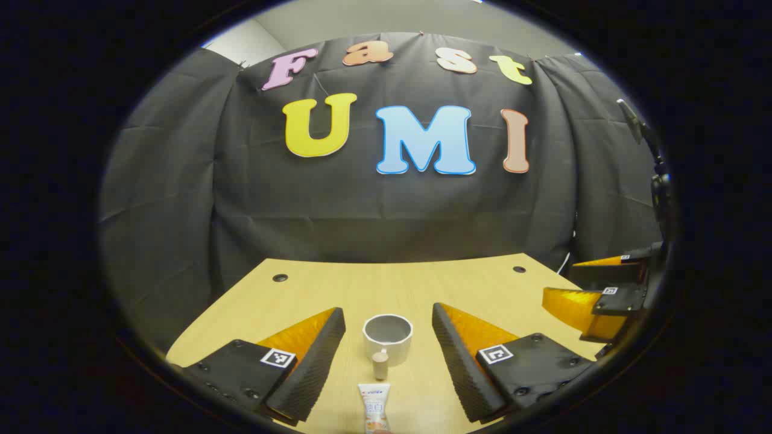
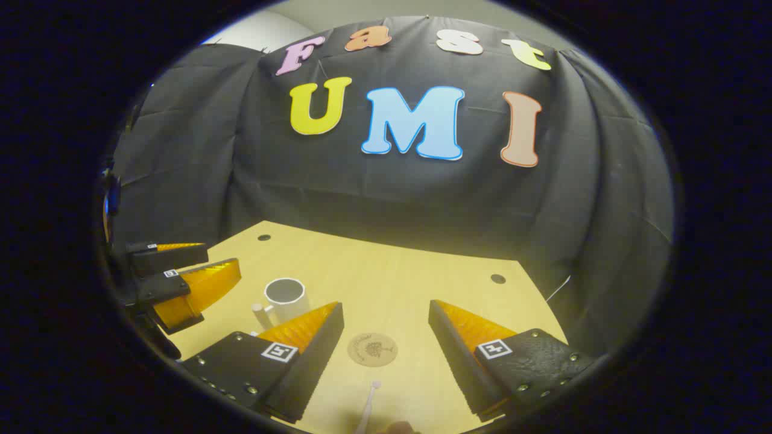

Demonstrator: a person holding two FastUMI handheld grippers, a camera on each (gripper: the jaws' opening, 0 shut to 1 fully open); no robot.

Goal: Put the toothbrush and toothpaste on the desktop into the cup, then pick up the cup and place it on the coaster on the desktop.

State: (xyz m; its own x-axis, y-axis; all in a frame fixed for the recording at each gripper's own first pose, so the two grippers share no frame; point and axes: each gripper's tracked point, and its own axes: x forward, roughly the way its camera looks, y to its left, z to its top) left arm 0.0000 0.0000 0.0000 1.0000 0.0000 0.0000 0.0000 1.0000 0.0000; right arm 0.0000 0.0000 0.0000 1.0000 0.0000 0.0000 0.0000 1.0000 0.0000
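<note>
In the left gripper view, the left gripper (image 1: 389, 334) hangs over the pale wooden desk (image 1: 338, 289) with its jaws spread wide and nothing between the pads. The white cup (image 1: 388, 339) stands upright in the gap between the two fingers, touching neither, its handle turned toward six o'clock. Just below the cup, at six o'clock from it, the toothpaste (image 1: 374, 404) lies flat on the desk with its cap end pointing at the handle; the tube's far end runs out at the bottom edge. At three o'clock from the cup, well apart, the right gripper (image 1: 579, 289) comes in from the side, its fingers apart and holding nothing.

In the right gripper view, the right gripper (image 2: 386, 328) is likewise wide open and empty above the desk. The round coaster (image 2: 372, 349) lies flat between its fingers, clear of both. At six o'clock from the coaster, a thin white stick that is probably the toothbrush (image 2: 369, 407) lies on the desk, its tip toward the coaster; its lower part is cut off at the bottom edge. The cup sits at ten o'clock from the coaster, near it, upright and partly behind the gripper's own left-hand finger. Beyond the cup, at nine o'clock, the left gripper reaches in with its fingers parted.
</note>
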